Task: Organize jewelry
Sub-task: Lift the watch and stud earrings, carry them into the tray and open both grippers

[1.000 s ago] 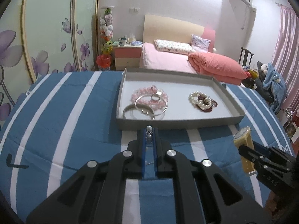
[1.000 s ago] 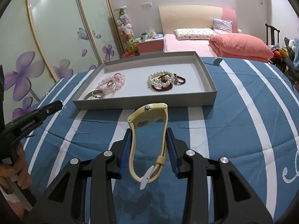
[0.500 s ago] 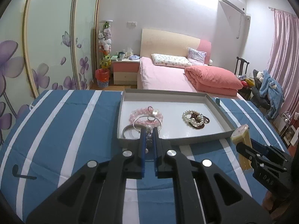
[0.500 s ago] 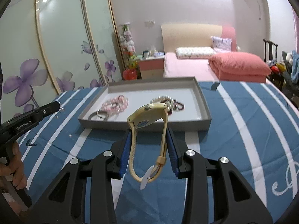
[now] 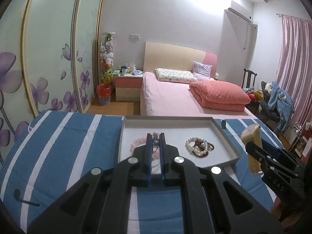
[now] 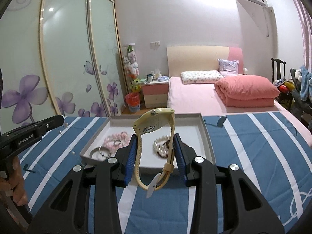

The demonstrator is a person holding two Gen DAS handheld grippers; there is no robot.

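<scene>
A grey tray sits on the blue striped cloth. It holds a pink bead bracelet, a silver bangle and a pearl and dark red bracelet. My left gripper is shut on a thin chain with small pearls, raised in front of the tray. My right gripper is shut on a cream yellow wristwatch, held upright above the cloth before the tray; the watch also shows in the left wrist view.
The table with the blue and white striped cloth fills the foreground. Behind it stand a pink bed, a nightstand, a red bin and sliding wardrobe doors. A chair with clothes is at the right.
Both grippers have risen and tilted up, so the tray now sits lower and smaller in both views. The watch and the chain have stayed in their grips.
</scene>
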